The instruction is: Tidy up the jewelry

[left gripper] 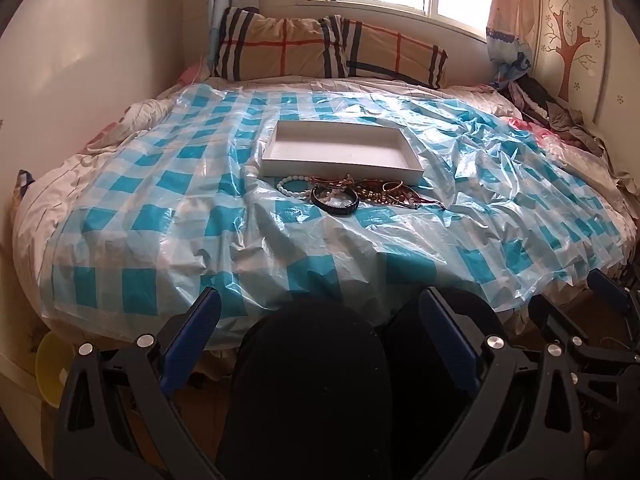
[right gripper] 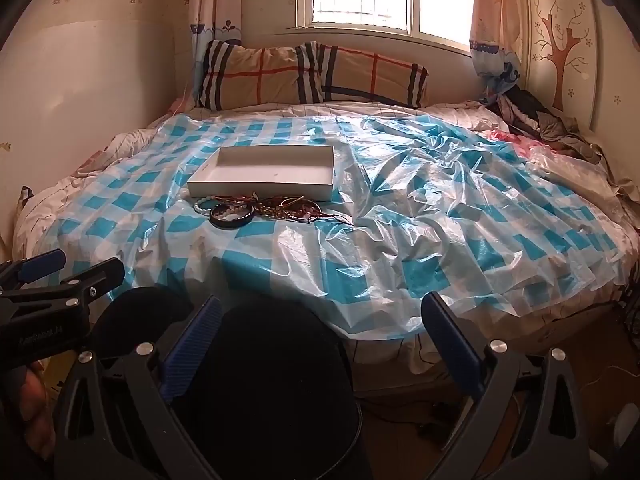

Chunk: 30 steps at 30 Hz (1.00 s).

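Left wrist view shows your left gripper point(left gripper: 320, 320) spread wide with nothing between its blue pads point(left gripper: 204, 312), held low over your dark-clad knees point(left gripper: 308, 360) at the near edge of the bed point(left gripper: 36, 216). Well ahead of it, on the blue-and-white checked plastic sheet point(left gripper: 160, 200), lies the tangle of jewelry point(left gripper: 360, 194): a white bead bracelet point(left gripper: 294, 187) at the left, a black bangle point(left gripper: 335, 200) nearest you, and brown and gold pieces to the right. Just behind them sits the empty white tray point(left gripper: 268, 148).

From the right wrist view, your right gripper point(right gripper: 320, 320) is likewise fully spread and holds nothing. The jewelry point(right gripper: 276, 210) lies ahead and to its left, the tray point(right gripper: 260, 190) touching it behind.
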### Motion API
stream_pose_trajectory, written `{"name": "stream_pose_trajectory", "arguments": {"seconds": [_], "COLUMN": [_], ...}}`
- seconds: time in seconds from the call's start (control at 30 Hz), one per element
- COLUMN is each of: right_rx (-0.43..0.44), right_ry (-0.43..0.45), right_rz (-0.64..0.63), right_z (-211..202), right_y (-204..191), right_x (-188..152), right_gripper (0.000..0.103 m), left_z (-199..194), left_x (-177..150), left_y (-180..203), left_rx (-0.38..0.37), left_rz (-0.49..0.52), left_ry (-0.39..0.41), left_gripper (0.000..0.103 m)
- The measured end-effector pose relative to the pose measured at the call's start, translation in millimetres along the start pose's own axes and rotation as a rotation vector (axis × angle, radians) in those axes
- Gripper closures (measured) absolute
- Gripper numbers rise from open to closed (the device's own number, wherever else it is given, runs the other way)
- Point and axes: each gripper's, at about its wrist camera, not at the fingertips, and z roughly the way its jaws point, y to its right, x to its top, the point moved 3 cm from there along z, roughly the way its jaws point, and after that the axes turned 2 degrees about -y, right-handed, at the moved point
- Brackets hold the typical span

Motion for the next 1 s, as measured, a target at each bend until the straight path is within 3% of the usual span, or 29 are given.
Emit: {"name": "stream_pose_trajectory", "arguments": {"seconds": [1.0], "right_rx": [-0.012], "right_ry": [0.007], "right_rz": [-0.015], "right_z": [4.7], "right_y": [-3.4], "right_x": [-1.1], "right_gripper": [0.007], "left_z": [2.4], "left_x": [0.4], "left_y": [-7.2], "left_rx": [0.000], "left_rz": [-0.014], "left_ry": [-0.009], "left_gripper": [0.008]}}
